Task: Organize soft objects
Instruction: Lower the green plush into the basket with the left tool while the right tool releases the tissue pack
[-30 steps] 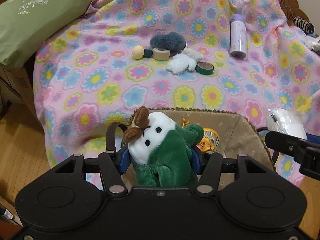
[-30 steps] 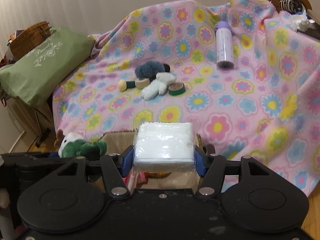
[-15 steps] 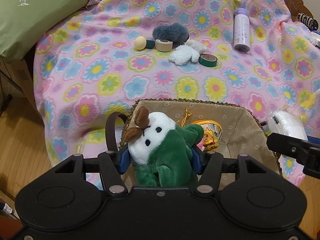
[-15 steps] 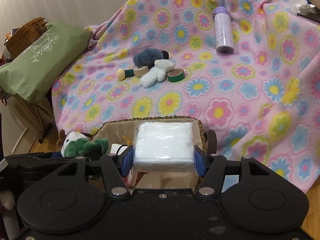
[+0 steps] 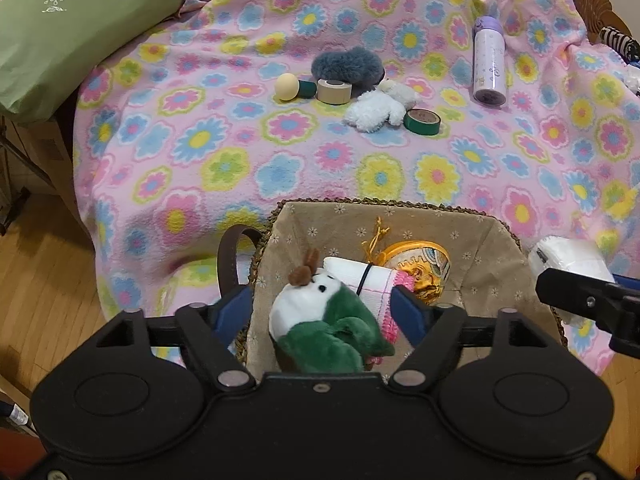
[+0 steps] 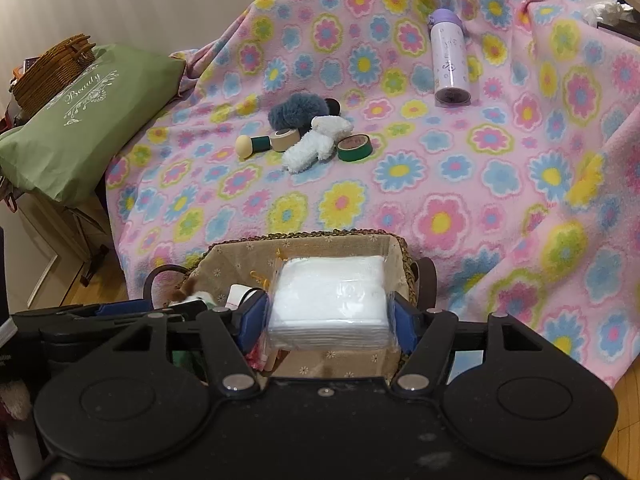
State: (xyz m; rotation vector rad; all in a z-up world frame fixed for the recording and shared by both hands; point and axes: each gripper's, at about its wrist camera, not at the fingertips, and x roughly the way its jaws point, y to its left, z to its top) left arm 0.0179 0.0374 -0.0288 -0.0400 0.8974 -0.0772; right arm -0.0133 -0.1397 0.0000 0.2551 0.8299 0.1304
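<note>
My left gripper (image 5: pixel 322 306) is open above the cloth-lined woven basket (image 5: pixel 384 210). The green and white plush toy (image 5: pixel 324 326) lies loose between its fingers, inside the basket, on a white rolled cloth (image 5: pixel 356 278). My right gripper (image 6: pixel 328 308) is shut on a white wrapped pack of soft pads (image 6: pixel 330 300) and holds it over the basket (image 6: pixel 304 240). On the flowered blanket lie a white fluffy mitten (image 5: pixel 378 108) and a grey-blue fluffy puff (image 5: pixel 346 64).
On the blanket (image 5: pixel 200 140) are a beige tape roll (image 5: pixel 334 90), a green tape roll (image 5: pixel 422 120), a small wooden-headed stamp (image 5: pixel 292 87) and a lilac bottle (image 5: pixel 489 62). A green pillow (image 5: pixel 68 20) lies at the left. The basket holds a gold pouch (image 5: pixel 420 264).
My left gripper opened and the plush toy dropped into the basket. Both grippers moved forward over the basket. The right gripper still holds the white pack.
</note>
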